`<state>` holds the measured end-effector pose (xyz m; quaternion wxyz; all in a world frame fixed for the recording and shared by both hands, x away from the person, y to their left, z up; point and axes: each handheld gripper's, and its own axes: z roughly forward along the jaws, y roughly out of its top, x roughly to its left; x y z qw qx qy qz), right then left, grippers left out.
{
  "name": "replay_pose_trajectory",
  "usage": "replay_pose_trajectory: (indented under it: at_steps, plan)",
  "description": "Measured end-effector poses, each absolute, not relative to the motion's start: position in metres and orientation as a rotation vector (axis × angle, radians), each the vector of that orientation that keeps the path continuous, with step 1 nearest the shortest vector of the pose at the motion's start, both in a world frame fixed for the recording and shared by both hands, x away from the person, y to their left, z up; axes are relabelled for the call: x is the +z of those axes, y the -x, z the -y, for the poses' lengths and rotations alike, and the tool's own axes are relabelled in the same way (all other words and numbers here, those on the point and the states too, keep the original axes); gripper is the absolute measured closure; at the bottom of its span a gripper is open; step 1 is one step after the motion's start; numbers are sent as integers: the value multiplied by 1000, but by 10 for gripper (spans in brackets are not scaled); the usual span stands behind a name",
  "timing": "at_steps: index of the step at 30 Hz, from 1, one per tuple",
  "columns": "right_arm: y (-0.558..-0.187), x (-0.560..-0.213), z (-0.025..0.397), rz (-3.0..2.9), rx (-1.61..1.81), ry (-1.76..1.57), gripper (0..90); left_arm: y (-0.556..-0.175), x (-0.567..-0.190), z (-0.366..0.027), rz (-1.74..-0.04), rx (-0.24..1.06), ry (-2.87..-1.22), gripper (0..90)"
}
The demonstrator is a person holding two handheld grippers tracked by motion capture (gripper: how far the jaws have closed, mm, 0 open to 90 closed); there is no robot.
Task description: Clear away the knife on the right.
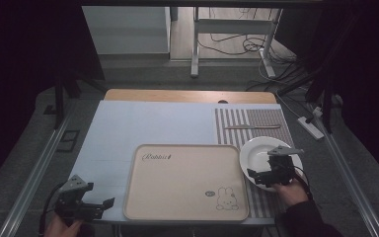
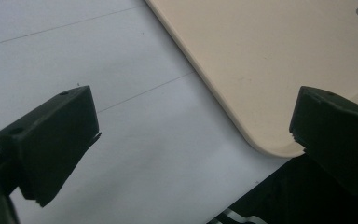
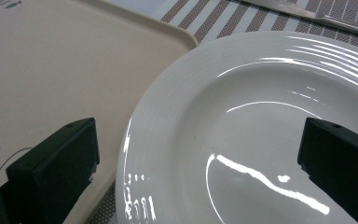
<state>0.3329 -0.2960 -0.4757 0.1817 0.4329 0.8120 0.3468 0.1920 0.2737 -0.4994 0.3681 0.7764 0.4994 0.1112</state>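
Pretty dim room: grey floor [image 1: 143, 81], dark curtains [image 1: 24, 49] either side, probably a white desk frame [image 1: 237, 29] behind, cables [image 1: 256, 47] trailing.

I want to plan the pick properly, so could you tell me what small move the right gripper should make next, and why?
Probably lower the right gripper onto the near-left rim of the white plate and close. Its jaws stand open above the plate, holding nothing, and the plate's left rim overlaps the edge of the beige tray, which may leave room for a jaw beneath.
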Motion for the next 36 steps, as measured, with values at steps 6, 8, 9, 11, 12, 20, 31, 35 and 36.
replay_pose_trajectory:
  at_steps: [6, 8, 9, 11, 12, 20, 31, 35, 36]
  plan:
    - [-343, -475, 294, -2287, 964, -1228, 0, -192, -499, -274, -1283, 284, -1994, 5]
    - [-350, -475, 293, -2284, 962, -1248, 0, -193, -499, -274, -1285, 282, -1994, 4]
    - [-353, -475, 293, -2286, 959, -1254, 0, -193, -499, -273, -1284, 283, -1994, 5]
    - [-358, -475, 292, -2287, 952, -1261, 0, -193, -499, -274, -1282, 282, -1996, 4]
    - [-360, -476, 292, -2288, 946, -1260, 0, -193, -499, -274, -1282, 282, -1996, 4]
    - [-375, -477, 291, -2299, 907, -1259, 0, -193, -500, -274, -1282, 281, -1996, 4]
    - [-402, -475, 294, -2287, 866, -1293, 0, -194, -500, -274, -1282, 279, -1997, 4]
    - [-414, -478, 293, -2295, 822, -1294, 0, -194, -500, -274, -1282, 276, -1995, 4]
    - [-416, -478, 292, -2296, 815, -1294, 0, -194, -500, -274, -1282, 276, -1995, 4]
